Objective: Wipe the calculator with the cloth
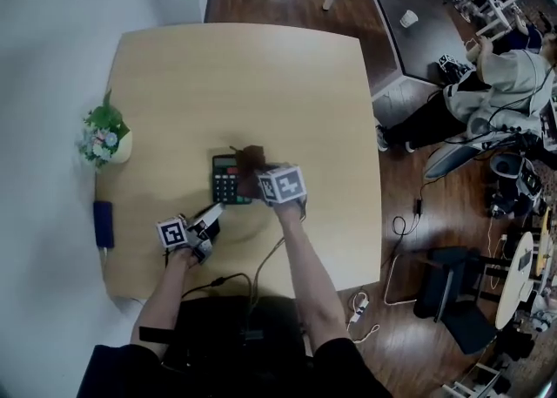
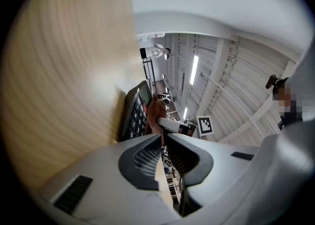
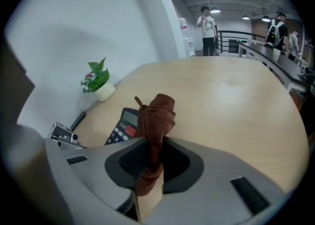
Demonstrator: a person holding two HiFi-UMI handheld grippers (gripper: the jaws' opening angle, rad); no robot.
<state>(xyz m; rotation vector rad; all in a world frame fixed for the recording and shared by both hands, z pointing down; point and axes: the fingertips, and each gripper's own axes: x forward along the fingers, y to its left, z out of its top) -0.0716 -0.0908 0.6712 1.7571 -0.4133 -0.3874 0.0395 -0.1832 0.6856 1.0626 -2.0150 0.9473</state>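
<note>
Brown suede cloth (image 3: 156, 115) over a black calculator (image 1: 226, 180)
Right gripper (image 3: 154, 146) grasps the cloth; left gripper (image 2: 161, 136), clenched empty, sits beside the calculator.

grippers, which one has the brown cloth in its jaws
The right gripper: its jaws are shut on the brown cloth, by the calculator. The left gripper has its jaws together with nothing between them.
</note>
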